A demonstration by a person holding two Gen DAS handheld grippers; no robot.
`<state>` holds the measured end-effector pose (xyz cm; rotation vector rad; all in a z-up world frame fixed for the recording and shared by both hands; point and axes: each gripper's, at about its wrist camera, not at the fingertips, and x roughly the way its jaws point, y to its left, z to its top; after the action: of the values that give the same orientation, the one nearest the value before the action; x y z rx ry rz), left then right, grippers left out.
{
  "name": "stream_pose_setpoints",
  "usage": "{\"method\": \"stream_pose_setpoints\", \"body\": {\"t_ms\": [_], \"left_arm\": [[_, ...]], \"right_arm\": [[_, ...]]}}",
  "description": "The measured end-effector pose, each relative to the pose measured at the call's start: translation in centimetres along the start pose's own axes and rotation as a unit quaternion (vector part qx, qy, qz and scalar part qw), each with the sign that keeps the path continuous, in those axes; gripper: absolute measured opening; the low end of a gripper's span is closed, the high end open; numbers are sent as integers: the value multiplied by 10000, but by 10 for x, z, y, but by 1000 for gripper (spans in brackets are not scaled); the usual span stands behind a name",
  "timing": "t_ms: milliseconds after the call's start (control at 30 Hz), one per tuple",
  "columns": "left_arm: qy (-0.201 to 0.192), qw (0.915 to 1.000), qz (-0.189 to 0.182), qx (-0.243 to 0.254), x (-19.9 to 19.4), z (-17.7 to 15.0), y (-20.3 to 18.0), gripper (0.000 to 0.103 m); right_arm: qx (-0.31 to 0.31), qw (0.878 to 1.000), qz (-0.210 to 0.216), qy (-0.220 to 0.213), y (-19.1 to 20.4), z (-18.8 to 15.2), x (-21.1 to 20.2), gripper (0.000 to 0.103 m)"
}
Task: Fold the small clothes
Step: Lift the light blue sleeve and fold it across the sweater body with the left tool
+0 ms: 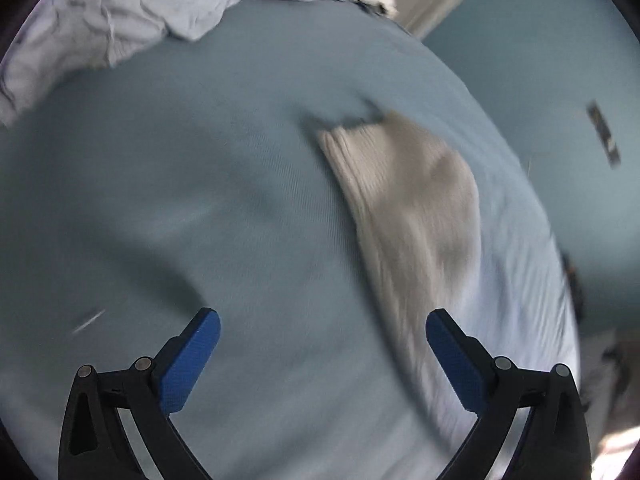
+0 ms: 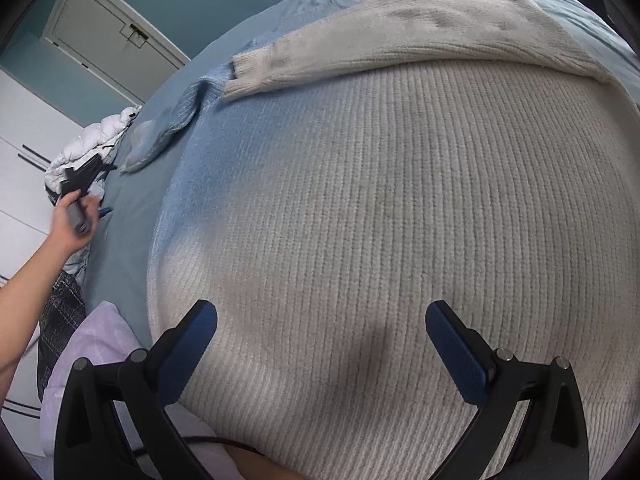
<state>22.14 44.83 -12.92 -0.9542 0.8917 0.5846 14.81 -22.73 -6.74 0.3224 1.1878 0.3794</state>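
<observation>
I list: one cream ribbed knit sweater [image 2: 400,208], spread flat on the blue bed sheet [image 2: 132,200], one sleeve [image 2: 360,52] folded across its upper part. My right hand-held gripper [image 2: 321,334] hovers over the sweater body, jaws wide apart, nothing between them. My left hand-held gripper [image 1: 323,342], likewise wide open and empty, is over bare sheet, the sweater's edge [image 1: 408,200] just beside it; that view is blurred. Crumpled white bedding [image 1: 100,20] lies at the bed's far side.
</observation>
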Motion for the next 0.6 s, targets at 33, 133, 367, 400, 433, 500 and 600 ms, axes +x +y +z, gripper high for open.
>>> {"method": "stream_pose_setpoints", "body": {"t_ms": [33, 133, 367, 400, 433, 500, 600], "left_arm": [[-116, 9999, 60, -70, 7, 7, -1, 103], [-659, 9963, 527, 186, 24, 33, -15, 103], [-568, 9678, 1734, 1736, 72, 65, -90, 32], [-466, 9668, 1637, 1904, 73, 66, -102, 17], [-433, 9625, 1754, 2023, 74, 66, -111, 9], [-495, 9596, 1870, 2045, 62, 73, -126, 8], [-993, 9700, 1457, 1675, 6, 90, -132, 8]], "right_arm": [[-20, 10000, 23, -23, 1, 0, 0, 102], [-59, 9999, 69, -99, 2, 1, 0, 102], [-220, 9996, -44, -195, 8, 5, 4, 102], [-233, 9996, -65, -152, 8, 6, 6, 102], [-242, 9996, -69, -117, 8, 5, 7, 102], [-262, 9996, -73, -91, 8, 4, 7, 102], [-245, 9995, -72, -169, 7, 3, 2, 102]]}}
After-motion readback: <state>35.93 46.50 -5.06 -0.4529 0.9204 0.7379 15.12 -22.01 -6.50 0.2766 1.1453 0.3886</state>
